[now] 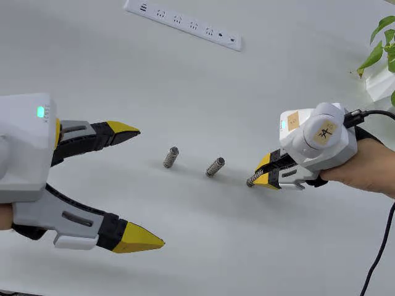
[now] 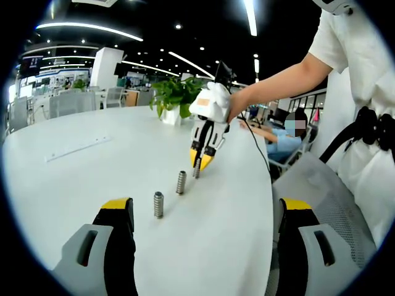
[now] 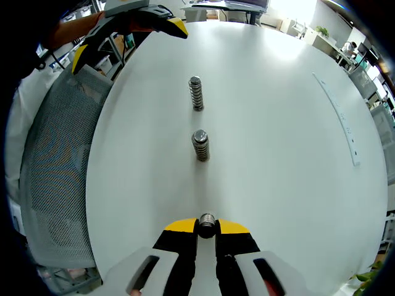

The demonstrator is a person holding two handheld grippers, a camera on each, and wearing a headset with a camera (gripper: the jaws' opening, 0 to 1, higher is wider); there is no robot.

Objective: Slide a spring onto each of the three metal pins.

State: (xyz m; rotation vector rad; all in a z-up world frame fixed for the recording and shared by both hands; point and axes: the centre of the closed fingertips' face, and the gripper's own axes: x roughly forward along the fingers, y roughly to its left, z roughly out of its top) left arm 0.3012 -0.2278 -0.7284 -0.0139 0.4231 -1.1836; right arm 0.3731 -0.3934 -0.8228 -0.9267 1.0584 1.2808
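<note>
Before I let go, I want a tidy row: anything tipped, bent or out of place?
Nothing stands out. The left pin and middle pin stand upright with springs on; the right tool is shut on the third pin.

Three springs stand in a row across the middle of the head view: a left spring [image 1: 171, 157], a middle spring [image 1: 215, 166] and a right spring [image 1: 254, 178]. Each one shows one metal head in the right gripper view, making three pins [image 3: 199, 135]. There are two claws, a left claw [image 1: 151, 187] at the left edge and a right claw [image 1: 261, 174] at centre right. One power strip [image 1: 185, 23] lies along the top edge, one plant [image 1: 382, 43] is in the upper right corner, and there is one worktop [image 1: 197, 98].
</note>
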